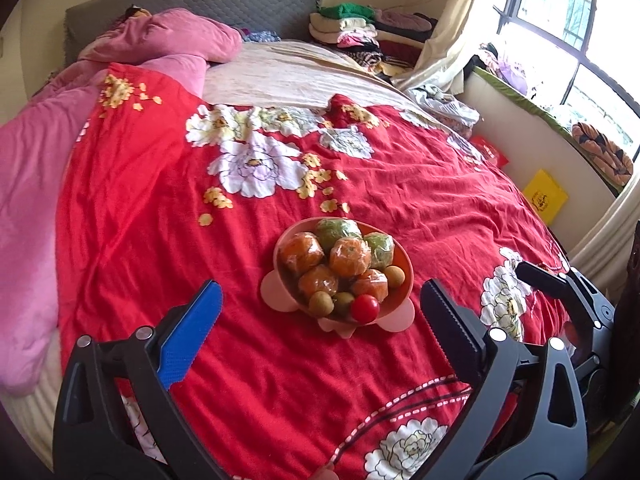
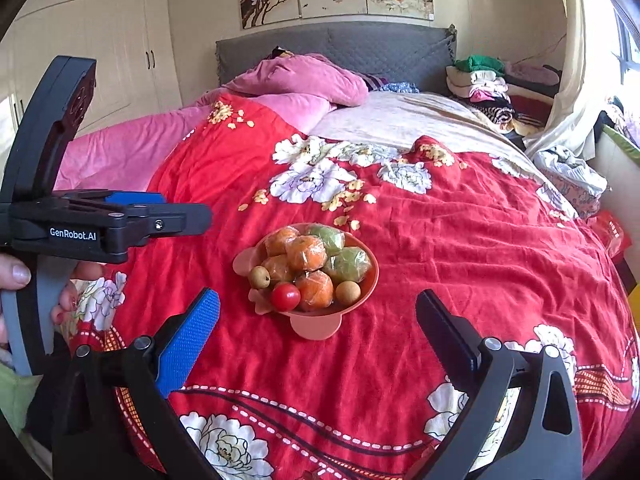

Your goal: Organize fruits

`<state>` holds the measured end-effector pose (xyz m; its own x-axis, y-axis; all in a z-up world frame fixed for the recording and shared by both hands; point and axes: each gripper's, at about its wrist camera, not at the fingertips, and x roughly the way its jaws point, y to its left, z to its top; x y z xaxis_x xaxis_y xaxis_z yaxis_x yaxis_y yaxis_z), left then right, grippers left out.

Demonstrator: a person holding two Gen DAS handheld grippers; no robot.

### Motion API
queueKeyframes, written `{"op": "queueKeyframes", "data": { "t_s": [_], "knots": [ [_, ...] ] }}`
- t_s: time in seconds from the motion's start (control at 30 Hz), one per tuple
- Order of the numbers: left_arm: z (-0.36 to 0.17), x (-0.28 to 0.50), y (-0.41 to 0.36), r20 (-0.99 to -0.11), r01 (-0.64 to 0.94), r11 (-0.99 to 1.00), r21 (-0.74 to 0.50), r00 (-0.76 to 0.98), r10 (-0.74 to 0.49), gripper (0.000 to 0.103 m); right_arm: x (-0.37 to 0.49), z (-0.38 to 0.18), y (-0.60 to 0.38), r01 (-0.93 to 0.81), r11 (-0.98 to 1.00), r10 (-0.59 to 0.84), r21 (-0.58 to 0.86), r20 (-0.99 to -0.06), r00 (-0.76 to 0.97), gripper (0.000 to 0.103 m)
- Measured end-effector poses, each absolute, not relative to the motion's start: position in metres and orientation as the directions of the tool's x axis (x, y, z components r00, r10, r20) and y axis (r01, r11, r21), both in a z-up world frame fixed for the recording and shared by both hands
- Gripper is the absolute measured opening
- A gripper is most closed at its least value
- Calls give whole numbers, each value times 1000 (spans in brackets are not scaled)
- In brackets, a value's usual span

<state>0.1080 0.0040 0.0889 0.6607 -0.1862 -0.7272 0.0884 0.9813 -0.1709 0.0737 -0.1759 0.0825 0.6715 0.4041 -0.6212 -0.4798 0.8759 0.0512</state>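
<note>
**Both grippers wide apart, fruit bowl on the bed between them**

Your left gripper has its jaws spread wide, nothing between them. Blue pad on one finger, black pad on the other. Your right gripper is the same: jaws apart, holding nothing.

The pink bowl sits on the red floral bedspread, near the foot half of the bed, just ahead of both grippers and touching neither. From the right wrist view it's the same bowl, roughly centred ahead of the fingers.

Contents, piled up:
- wrapped oranges, several, in clear film
- wrapped green fruits, two, at the far side of the pile
- red tomato at the near rim, also seen at
- small brown fruits along the near edge; can't tell the kind

In the right wrist view your left gripper's body shows at the left edge, with your hand wrapped on its grey handle.

Around it: pink quilt bunched by the grey headboard, folded clothes stack at the far right corner of the bed, yellow box beside the bed below the window.
</note>
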Motion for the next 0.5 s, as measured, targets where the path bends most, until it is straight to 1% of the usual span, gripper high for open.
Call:
{"op": "queueKeyframes", "data": {
  "t_s": [0.23, 0.5],
  "knots": [
    [90, 84, 12, -718, 46, 991, -126, 685, -123, 93, 65, 82, -181, -449, 893, 367, 34, -631, 684, 98],
    [75, 62, 14, -730, 12, 994, -108, 678, -88, 93, 55, 74, -184, -438, 898, 356, 32, -638, 683, 98]
  ]
}}
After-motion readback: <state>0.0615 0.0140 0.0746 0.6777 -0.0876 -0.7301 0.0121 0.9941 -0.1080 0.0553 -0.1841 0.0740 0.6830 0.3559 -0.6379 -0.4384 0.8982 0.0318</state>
